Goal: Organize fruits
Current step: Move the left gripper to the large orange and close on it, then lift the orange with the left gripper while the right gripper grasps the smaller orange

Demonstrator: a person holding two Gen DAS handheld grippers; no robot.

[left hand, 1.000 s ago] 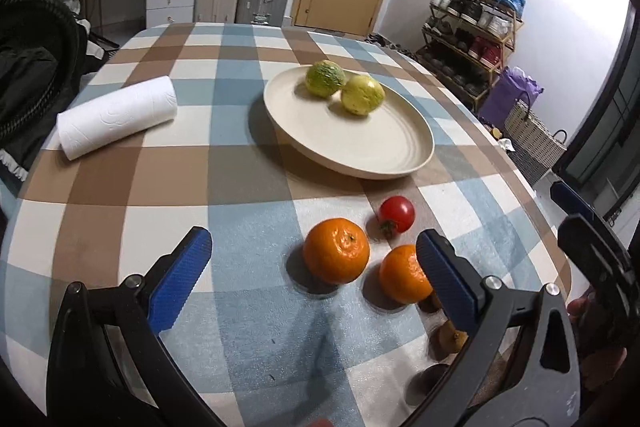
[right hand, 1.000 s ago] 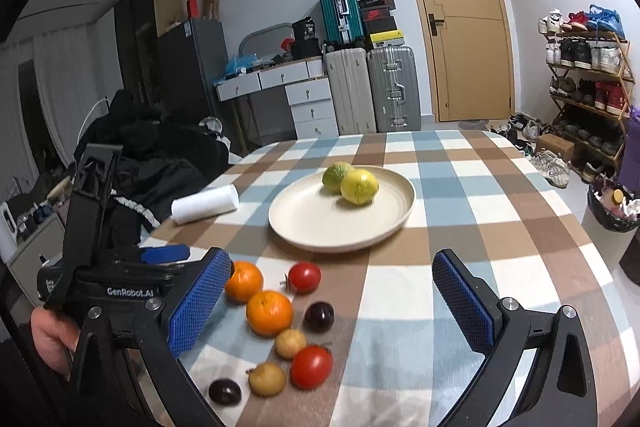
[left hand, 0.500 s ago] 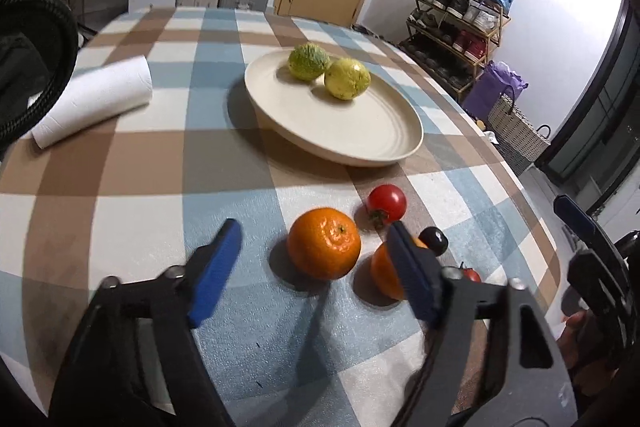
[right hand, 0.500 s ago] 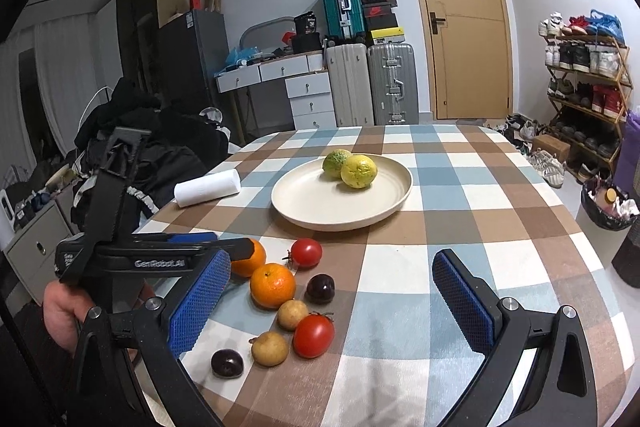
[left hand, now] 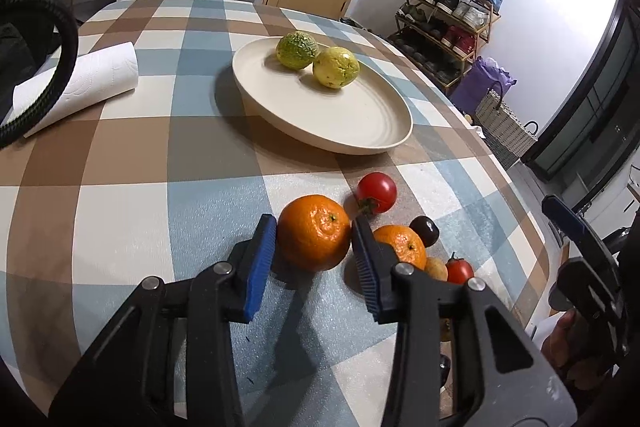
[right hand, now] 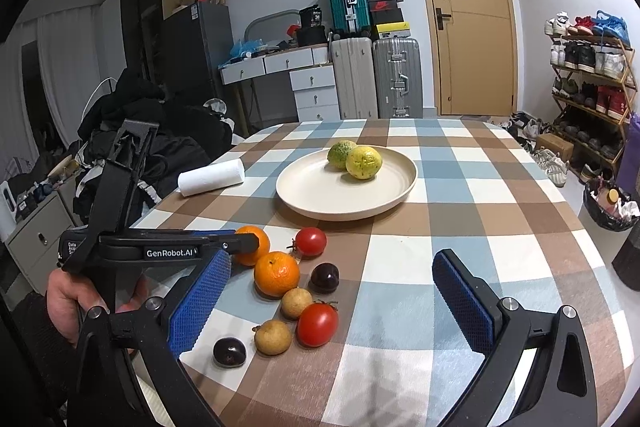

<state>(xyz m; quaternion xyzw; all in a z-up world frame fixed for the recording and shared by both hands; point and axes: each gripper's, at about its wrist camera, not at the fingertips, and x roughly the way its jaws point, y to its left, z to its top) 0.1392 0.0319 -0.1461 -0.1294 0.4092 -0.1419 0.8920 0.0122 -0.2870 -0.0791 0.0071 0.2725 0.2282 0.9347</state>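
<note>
My left tongs (left hand: 314,241) pinch the nearer orange (left hand: 313,231) at lower centre of the left wrist view, both blue pads against its sides while it sits on the checked tablecloth (left hand: 160,147). A second orange (left hand: 402,246) lies just right of it, a tomato (left hand: 377,192) above. The cream plate (left hand: 360,123) in the upper middle holds 2 yellow-green fruits (left hand: 316,59). My right tongs (right hand: 332,297) hang spread wide and empty over the loose fruit at the bottom of the right wrist view. A paper roll (right hand: 211,177) lies left of the plate.
</note>
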